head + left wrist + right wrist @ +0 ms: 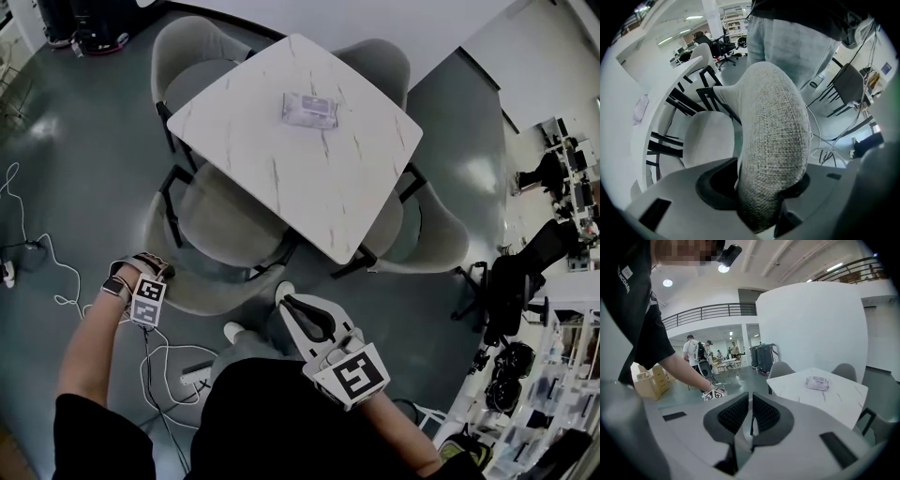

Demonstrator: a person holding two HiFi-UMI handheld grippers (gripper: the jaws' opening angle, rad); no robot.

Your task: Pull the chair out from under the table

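A grey fabric chair (220,225) stands tucked under the near corner of the white marble-look table (272,159). My left gripper (153,278) points straight down at the left end of the chair's curved backrest (202,292). In the left gripper view the backrest's rim (773,126) fills the gap between the jaws of the left gripper (764,183), and both pads press on the fabric. My right gripper (286,295) hovers just right of the backrest, shut with nothing between its fingers. The right gripper (751,416) looks level towards the table (834,401).
Other grey chairs (192,66) (375,58) (433,234) stand at the table's other sides. A clear packet (308,110) lies on the tabletop. White cables and a power strip (192,375) lie on the floor by my feet. A black office chair (511,281) and shelves stand at the right.
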